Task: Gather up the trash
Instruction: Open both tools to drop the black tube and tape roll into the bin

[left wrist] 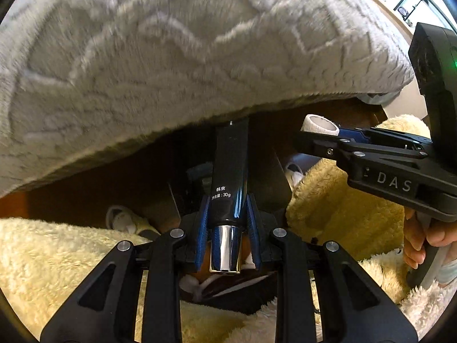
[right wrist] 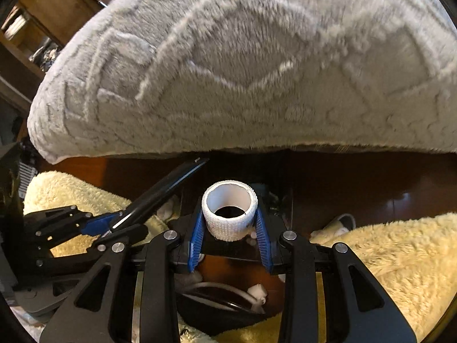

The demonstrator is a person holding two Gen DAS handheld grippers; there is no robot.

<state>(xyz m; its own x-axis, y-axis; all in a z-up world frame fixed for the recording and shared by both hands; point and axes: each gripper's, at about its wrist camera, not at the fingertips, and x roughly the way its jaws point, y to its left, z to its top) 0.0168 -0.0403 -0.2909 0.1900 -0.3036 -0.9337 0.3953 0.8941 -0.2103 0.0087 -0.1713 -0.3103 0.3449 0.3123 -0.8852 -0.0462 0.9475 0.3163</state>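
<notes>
1. Nearest to me first: my left gripper [left wrist: 228, 237] is clamped on a dark cosmetic tube [left wrist: 230, 177]. The blue pads [left wrist: 203, 228] pinch it low, right above the chrome cap [left wrist: 225, 248]. The tube's long axis runs straight out along the fingers, cap end toward me and crimped end pointing away.

2. My right gripper [right wrist: 230, 228] is squeezed onto a white tape roll [right wrist: 229, 214]. The roll sits between the pads with its open core facing up toward the camera, so I can see down the hole.

3. The bit that matters, I think, is what's directly below both grippers: a dark bin-like opening with a pale rim [right wrist: 217, 288], and what look like white crumpled bits [right wrist: 257, 291] in it. I can't make out the whole container, too much gripper in the way. Both pieces of trash hang above it, not touching it. In the left wrist view it shows under the tube's cap, and the right wrist view shows it just near of the roll. So neither hand looks clearly closer to it.

4. The two grippers sit close side by side. The left one pokes in at the left of the right wrist view, with the tube angled up and away.

5. Further out on both sides there's a fluffy cream blanket [left wrist: 57, 257], plus a slipper [right wrist: 340, 224] on the dark wood floor [right wrist: 371, 188].

6. Farthest and above everything is a big grey plush cushion [right wrist: 242, 71]. The tube's far tip nearly touches its lower edge, so I'd go down, not forward.
</notes>
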